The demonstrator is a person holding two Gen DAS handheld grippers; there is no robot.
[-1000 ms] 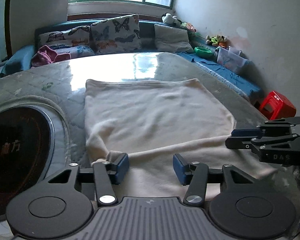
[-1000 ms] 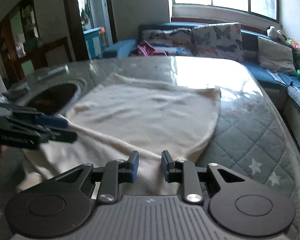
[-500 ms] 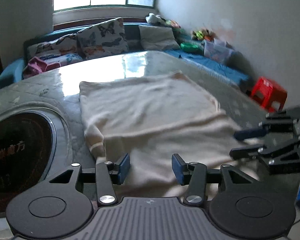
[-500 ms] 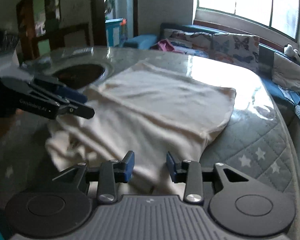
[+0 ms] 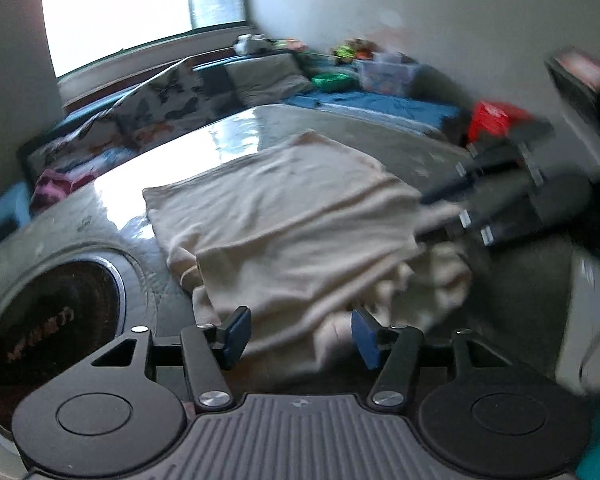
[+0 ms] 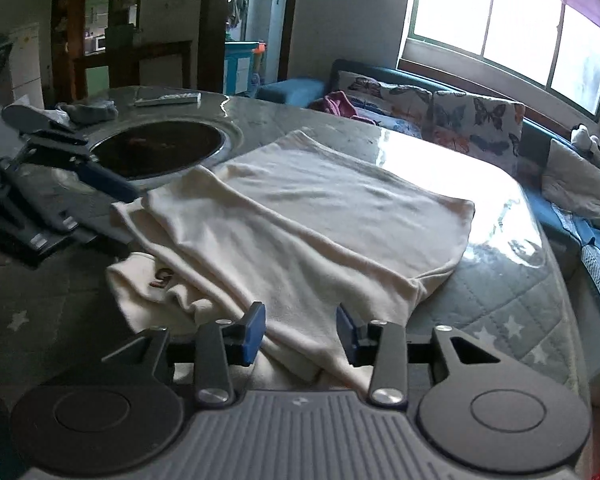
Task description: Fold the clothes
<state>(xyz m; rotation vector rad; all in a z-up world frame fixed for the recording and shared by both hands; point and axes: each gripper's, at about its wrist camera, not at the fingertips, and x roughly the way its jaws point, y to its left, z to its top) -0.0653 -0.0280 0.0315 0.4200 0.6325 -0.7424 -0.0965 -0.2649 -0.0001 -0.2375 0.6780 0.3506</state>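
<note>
A cream garment (image 5: pixel 284 220) lies on the quilted table, its near part folded over and bunched at the near edge; it also shows in the right wrist view (image 6: pixel 308 220). My left gripper (image 5: pixel 298 334) is open and empty, its blue pads just above the garment's near edge. My right gripper (image 6: pixel 300 330) is open and empty over the garment's near right edge. In the left wrist view the right gripper (image 5: pixel 496 200) shows blurred at the right; in the right wrist view the left gripper (image 6: pixel 60 188) shows at the left.
A round dark inset (image 6: pixel 156 150) sits in the table (image 6: pixel 500 280) left of the garment. A remote (image 6: pixel 168 99) and a grey cloth (image 6: pixel 86 112) lie at the far left. A sofa with butterfly cushions (image 6: pixel 440 112) runs behind. A red stool (image 5: pixel 492 118) stands at the right.
Both grippers have opened wider and drawn back from the garment's near edge. The near part of the garment now lies bunched. Both views have swung.
</note>
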